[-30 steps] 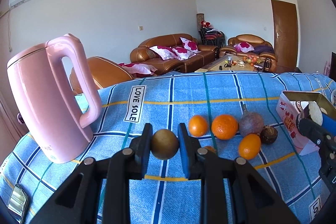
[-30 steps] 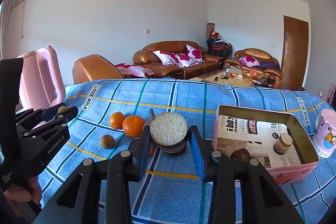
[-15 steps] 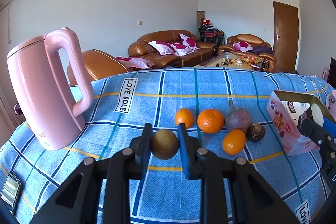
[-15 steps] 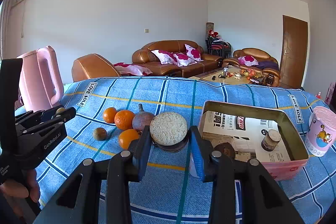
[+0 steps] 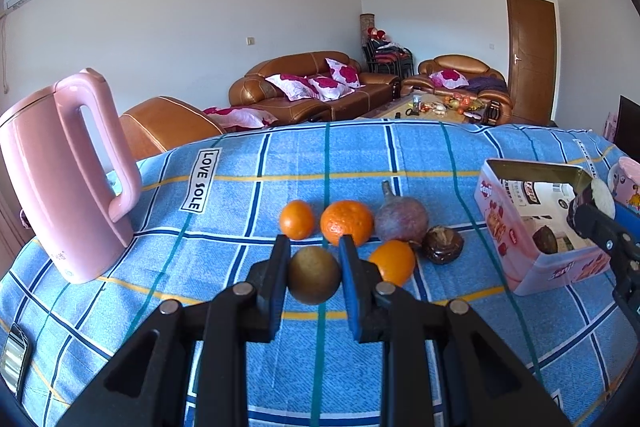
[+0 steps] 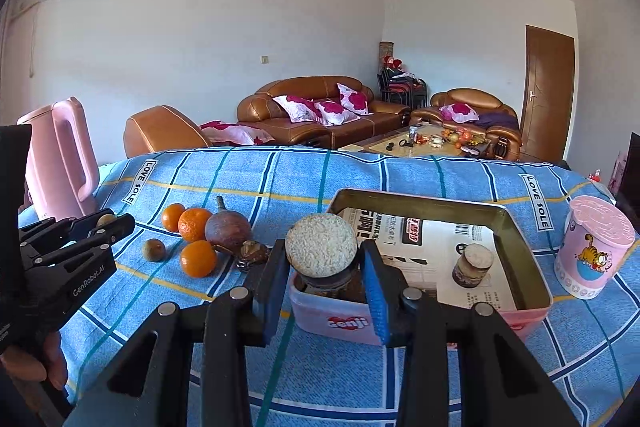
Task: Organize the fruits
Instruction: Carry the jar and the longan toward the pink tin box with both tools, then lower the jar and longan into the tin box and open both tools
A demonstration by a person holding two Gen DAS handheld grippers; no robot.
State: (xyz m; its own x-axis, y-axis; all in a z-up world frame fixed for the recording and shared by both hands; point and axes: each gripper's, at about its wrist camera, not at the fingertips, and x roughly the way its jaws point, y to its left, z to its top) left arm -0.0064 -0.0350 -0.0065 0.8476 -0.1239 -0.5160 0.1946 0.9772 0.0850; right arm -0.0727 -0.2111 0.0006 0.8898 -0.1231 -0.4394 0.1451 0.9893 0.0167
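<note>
My left gripper (image 5: 314, 269) is shut on a round brown-green fruit (image 5: 315, 280) above the blue checked tablecloth. Beyond it lie three oranges (image 5: 346, 222), a purple passion fruit (image 5: 401, 219) and a dark shrivelled fruit (image 5: 443, 245). My right gripper (image 6: 325, 269) is shut on a dark jar with a pale grainy top (image 6: 321, 251), held over the near left corner of the pink tin box (image 6: 520, 251). The box holds a similar small jar (image 6: 472, 264). A small brown fruit (image 6: 154, 249) lies left of the oranges (image 6: 198, 258) in the right wrist view.
A pink kettle (image 5: 60, 179) stands at the table's left. A pink Garfield cup (image 6: 592, 247) stands right of the box. The left gripper (image 6: 108, 223) shows at the left of the right wrist view. Sofas and a coffee table are behind.
The left gripper has carried its fruit rightward, toward the oranges. The right gripper has moved right with the jar, from over the cloth to over the box's near left corner.
</note>
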